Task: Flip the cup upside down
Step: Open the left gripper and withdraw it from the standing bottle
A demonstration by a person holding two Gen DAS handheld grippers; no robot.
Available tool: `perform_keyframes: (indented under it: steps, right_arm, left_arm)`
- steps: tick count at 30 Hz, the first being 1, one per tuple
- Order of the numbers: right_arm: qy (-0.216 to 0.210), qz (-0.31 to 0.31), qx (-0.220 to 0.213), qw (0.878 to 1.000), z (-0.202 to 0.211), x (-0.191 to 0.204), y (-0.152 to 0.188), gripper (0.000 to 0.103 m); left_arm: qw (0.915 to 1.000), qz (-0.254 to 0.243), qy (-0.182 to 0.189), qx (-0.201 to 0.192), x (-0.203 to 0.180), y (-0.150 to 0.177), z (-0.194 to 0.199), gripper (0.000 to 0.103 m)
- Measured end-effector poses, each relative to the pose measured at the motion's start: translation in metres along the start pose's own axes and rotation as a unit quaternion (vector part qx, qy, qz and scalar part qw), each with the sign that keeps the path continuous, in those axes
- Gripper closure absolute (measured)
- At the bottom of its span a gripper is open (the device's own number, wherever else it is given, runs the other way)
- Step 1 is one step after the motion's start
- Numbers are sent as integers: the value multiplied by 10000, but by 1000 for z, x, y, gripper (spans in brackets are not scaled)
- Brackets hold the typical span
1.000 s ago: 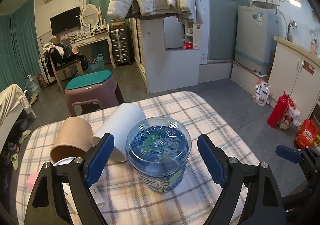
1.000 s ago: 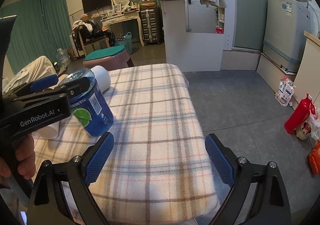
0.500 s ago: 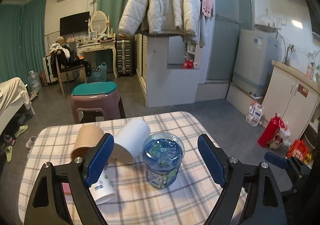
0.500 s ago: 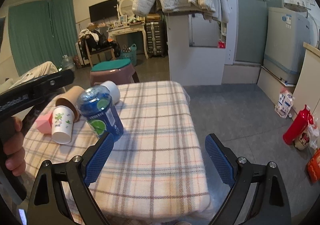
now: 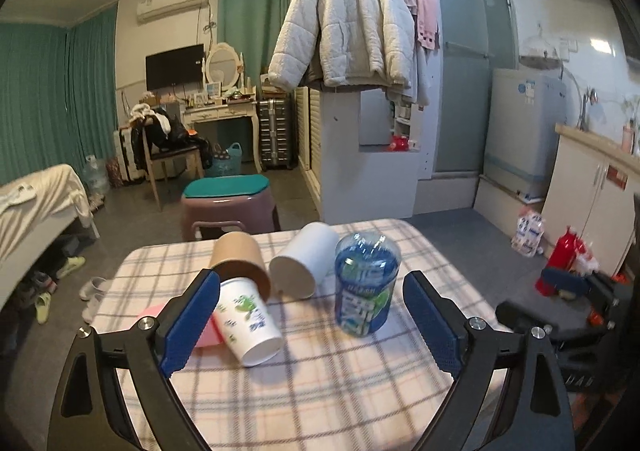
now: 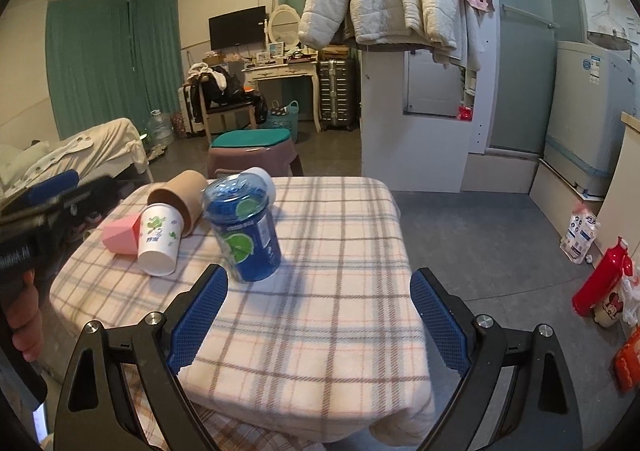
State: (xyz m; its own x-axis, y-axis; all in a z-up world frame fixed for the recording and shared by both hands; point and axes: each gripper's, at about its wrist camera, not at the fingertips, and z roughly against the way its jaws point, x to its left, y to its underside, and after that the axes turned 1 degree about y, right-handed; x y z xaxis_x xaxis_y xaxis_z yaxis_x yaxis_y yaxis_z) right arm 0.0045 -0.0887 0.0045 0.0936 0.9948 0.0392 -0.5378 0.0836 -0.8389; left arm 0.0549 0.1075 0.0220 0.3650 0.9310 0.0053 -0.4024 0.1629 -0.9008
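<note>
A blue clear plastic cup (image 5: 366, 287) with a green lime label stands upside down on the plaid table; it also shows in the right wrist view (image 6: 244, 229). My left gripper (image 5: 312, 325) is open and empty, drawn back from the cup. My right gripper (image 6: 318, 317) is open and empty, nearer the table's front edge. A brown cup (image 5: 240, 259), a plain white cup (image 5: 306, 261) and a white cup with green prints (image 5: 250, 321) lie on their sides to the left of the blue cup.
A pink block (image 6: 120, 235) lies at the table's left, beside the printed cup. The plaid table (image 6: 320, 307) ends in a drop to the floor on the right. A pink stool with a teal seat (image 5: 228, 203) stands behind the table.
Both grippers have pulled back and up from the table. The blue cup stands free and looks smaller. The printed white cup and pink block have come into view.
</note>
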Motion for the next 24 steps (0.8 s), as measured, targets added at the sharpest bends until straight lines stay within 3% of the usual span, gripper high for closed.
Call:
perform_keyframes:
  steps: [12,24]
  right_arm:
    - [-122,109,42,9999,2,15,18,10]
    - [-178,143,16,9997,5,23,21,9]
  left_arm:
    - [9990,371,-188,164,23,41,18,0]
    - [9990,371,-183,175,25,48,28,0]
